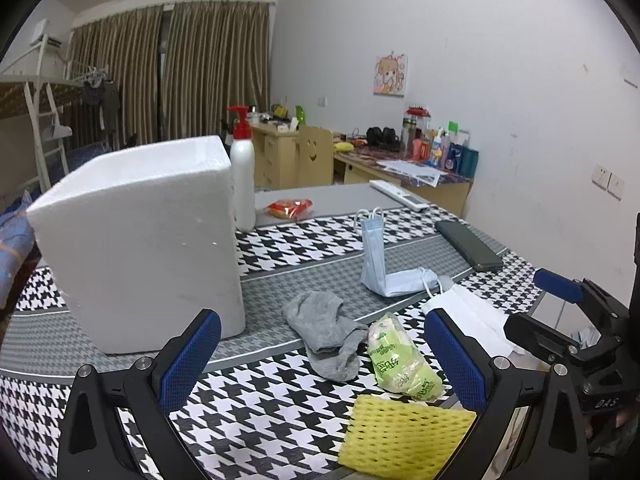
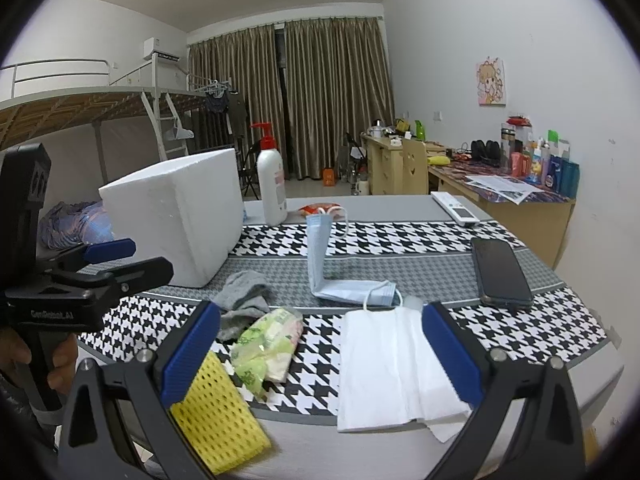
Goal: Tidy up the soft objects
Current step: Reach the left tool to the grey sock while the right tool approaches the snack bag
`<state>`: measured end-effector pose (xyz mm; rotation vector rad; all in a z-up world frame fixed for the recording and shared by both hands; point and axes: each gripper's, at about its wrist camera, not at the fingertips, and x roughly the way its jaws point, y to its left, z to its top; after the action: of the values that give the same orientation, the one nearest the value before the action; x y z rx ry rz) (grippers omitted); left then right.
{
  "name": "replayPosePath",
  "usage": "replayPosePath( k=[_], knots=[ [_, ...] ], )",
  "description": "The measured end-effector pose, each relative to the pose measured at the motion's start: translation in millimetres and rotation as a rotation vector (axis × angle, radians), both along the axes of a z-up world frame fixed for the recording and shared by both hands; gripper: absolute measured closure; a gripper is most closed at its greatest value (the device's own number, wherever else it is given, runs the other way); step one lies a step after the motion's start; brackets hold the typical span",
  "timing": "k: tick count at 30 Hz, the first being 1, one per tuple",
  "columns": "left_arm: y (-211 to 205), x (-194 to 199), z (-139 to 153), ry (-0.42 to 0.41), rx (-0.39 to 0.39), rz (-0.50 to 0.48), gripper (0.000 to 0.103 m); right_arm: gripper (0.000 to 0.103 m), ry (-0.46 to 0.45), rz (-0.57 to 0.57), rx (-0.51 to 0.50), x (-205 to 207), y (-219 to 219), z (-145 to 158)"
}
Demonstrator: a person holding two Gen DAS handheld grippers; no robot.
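A white foam box (image 1: 140, 236) stands on the table at the left; it also shows in the right wrist view (image 2: 176, 216). In front lie a grey sock (image 1: 324, 332), a green tissue pack (image 1: 400, 360), a yellow sponge (image 1: 404, 436), white folded tissues (image 2: 392, 364) and a bent blue face mask (image 1: 380, 256). My left gripper (image 1: 320, 360) is open and empty, above the sock and tissue pack. My right gripper (image 2: 320, 352) is open and empty, over the tissue pack (image 2: 268, 344) and the white tissues, with the sponge (image 2: 216, 412) under its left finger.
A white pump bottle (image 1: 243, 176) stands behind the box. A red snack packet (image 1: 290, 208), a white remote (image 1: 400, 194) and a black phone (image 2: 500, 272) lie on the houndstooth cloth (image 1: 280, 392). A cluttered desk stands at the wall beyond.
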<state>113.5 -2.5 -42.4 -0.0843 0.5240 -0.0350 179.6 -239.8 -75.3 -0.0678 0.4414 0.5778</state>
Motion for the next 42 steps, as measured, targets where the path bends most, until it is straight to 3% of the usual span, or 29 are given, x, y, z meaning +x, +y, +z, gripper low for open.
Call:
replayPosePath(
  k=[12,30,35,37,42],
  knots=[
    [-3.3,28.9,-15.9,0.085,0.009,0.002,0.001,0.001,0.058,-0.004,-0.015,13.3,3.3,-11.0],
    [3.7,74.0,-48.5,0.251,-0.062,-0.01,0.022,0.001,0.117,0.077,-0.03,31.5,23.1,-24.5],
    [5.9,80.7,-52.7,0.28,-0.076,-0.001,0.024,0.003,0.131,0.101,-0.037,34.3,28.2,-29.8],
    [6.1,83.8,-54.3,0.29,-0.084,-0.002,0.03,0.004,0.137,0.107,-0.038,36.3,29.9,-30.3],
    [5.8,87.5,-57.9,0.306,-0.085,-0.008,0.034,0.006,0.144,0.128,-0.044,35.6,35.3,-31.6]
  ],
)
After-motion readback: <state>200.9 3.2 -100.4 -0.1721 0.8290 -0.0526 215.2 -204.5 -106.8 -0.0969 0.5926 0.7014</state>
